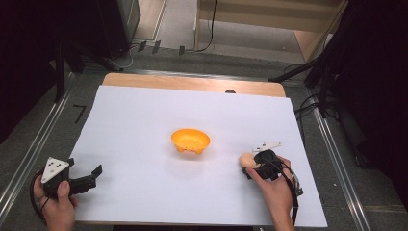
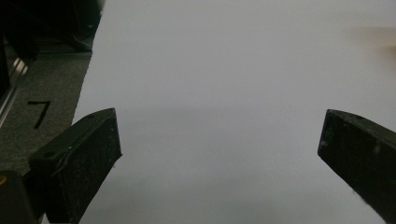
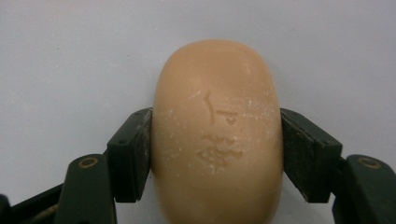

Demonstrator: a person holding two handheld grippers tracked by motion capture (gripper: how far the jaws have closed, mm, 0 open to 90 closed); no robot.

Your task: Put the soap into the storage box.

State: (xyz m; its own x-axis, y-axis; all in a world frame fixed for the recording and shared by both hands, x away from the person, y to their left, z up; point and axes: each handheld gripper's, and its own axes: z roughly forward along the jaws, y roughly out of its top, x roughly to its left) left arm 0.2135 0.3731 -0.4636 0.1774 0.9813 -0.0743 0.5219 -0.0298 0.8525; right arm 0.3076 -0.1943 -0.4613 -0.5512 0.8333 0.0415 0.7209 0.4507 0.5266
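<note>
Soap: tan oval soap bar (image 3: 217, 135), lower right of the high view, on the white sheet (image 1: 144, 125).
Right gripper (image 1: 256, 165): clamped on the bar's two sides.
Left gripper (image 1: 91, 176): lower left, jaws wide, nothing between.
Bowl: orange bowl (image 1: 190, 140) at centre, apart from the bar.

From my end the high view is lit evenly from overhead, w/ the white sheet (image 1: 144, 125) bright but not blown out, and both side edges drop to near black. The orange bowl (image 1: 191, 140) throws just a soft, faint shadow, so the light's diffuse. That pic is a bit soft and low-res. In the left gripper view the sheet goes dim grey w/ a gradient, and there's a blurry smudge top right. The right gripper view is the sharpest: the soap bar (image 3: 217, 135) is crisp enough to read its stamp, w/ no glare.
</note>
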